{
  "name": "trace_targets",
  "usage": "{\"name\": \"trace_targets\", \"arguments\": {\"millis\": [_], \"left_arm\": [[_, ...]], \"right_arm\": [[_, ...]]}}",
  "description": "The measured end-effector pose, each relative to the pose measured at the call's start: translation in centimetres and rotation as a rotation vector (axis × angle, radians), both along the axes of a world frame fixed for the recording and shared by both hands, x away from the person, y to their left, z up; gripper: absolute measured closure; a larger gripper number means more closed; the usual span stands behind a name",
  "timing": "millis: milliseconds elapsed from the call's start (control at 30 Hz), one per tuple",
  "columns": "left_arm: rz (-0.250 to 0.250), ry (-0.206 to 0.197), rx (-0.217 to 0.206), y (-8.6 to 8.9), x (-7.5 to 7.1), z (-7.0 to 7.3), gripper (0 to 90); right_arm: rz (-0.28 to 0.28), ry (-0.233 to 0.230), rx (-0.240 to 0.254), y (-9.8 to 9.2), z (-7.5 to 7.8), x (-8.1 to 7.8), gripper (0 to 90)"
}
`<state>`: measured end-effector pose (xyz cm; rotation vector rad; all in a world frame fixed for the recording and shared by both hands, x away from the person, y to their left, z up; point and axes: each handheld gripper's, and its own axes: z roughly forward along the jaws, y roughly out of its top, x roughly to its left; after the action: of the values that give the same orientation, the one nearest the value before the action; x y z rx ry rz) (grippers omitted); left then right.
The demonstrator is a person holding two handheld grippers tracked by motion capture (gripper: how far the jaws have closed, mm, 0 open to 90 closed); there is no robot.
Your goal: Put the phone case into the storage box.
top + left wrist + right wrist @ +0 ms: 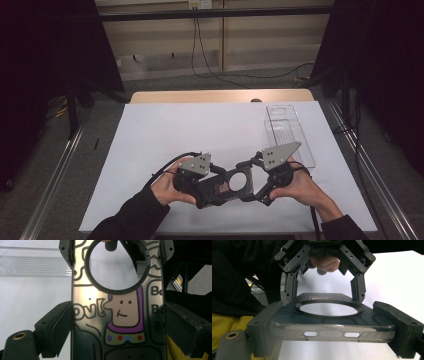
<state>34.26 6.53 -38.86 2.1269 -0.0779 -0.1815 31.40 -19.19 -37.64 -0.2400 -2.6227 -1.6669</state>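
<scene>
Black cartoon-printed phone case [120,315]

Phone case [231,185] held above the near edge of the white sheet [165,135], about midway along it, between both grippers. Left gripper [212,192] on its left end, jaws against the long sides; right gripper [250,187] on its right end. Clear tray [295,145] lies on the sheet by the right edge, behind the right gripper. Sheet lies on the table [220,96], whose far edge shows behind it.
</scene>
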Motion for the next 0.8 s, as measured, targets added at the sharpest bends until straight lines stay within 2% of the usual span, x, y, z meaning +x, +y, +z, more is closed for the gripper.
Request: {"name": "trace_targets", "arguments": {"millis": [133,400,500,633,700,800], "left_arm": [[0.008,0.006,0.003,0.04,0.05,-0.1,12.1],[0.036,0.003,-0.023,0.26,0.09,-0.22,11.6],[0.067,0.035,-0.038,0.19,0.22,-0.59,10.5],[0.094,0.047,-0.023,0.03,0.3,-0.91,4.7],[0.101,0.044,-0.024,0.04,0.27,-0.91,4.8],[0.125,0.016,-0.016,0.19,0.31,-0.75,3.7]], "right_arm": [[-0.006,0.004,-0.002,0.06,-0.08,0.1,11.8],[-0.016,0.003,0.011,0.01,-0.03,0.18,11.9],[-0.031,-0.001,0.01,-0.21,0.01,0.25,12.0],[-0.043,0.004,0.008,-0.56,0.12,0.23,12.0],[-0.05,0.009,0.008,-0.64,0.14,0.2,12.0],[-0.064,0.014,0.007,-0.92,0.12,0.35,11.9]]}}
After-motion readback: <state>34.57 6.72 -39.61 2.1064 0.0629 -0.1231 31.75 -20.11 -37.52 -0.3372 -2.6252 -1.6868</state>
